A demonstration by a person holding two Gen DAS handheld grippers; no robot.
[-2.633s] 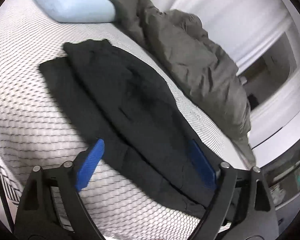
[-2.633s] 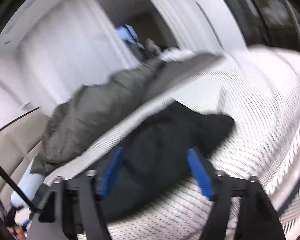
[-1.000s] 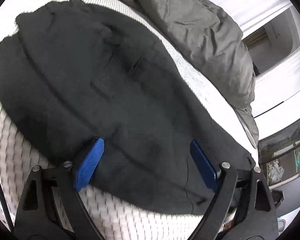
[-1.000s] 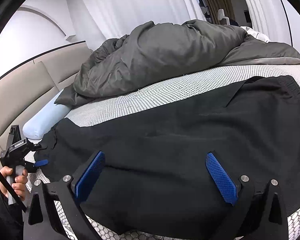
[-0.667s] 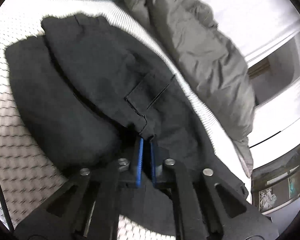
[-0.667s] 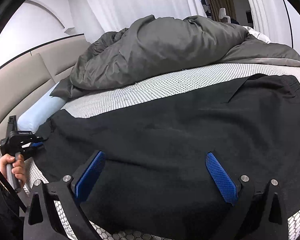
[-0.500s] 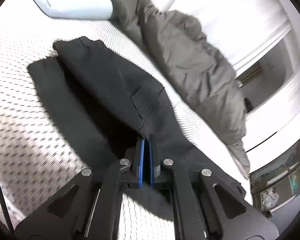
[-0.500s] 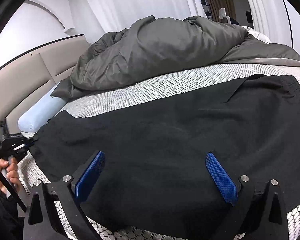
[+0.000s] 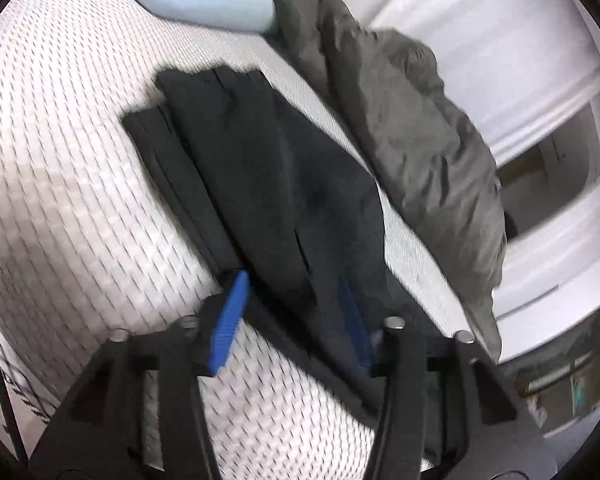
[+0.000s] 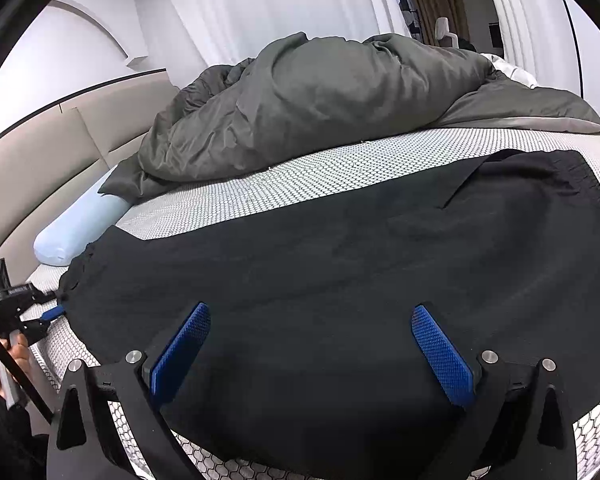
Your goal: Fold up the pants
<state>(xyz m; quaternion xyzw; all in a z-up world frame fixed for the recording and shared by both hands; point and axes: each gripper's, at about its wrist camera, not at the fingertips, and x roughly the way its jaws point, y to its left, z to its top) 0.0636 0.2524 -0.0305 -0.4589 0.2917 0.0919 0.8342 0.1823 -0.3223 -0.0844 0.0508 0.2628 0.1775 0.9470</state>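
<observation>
Left hand-held gripper (image 9: 292, 312) over flat black pants (image 9: 268, 184)

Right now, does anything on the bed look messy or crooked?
Yes. The gray duvet is bunched in a rumpled heap along the far side of the mattress instead of spread flat. The black pants look uneven too: in the left wrist view one leg's end sticks out past the other.
</observation>
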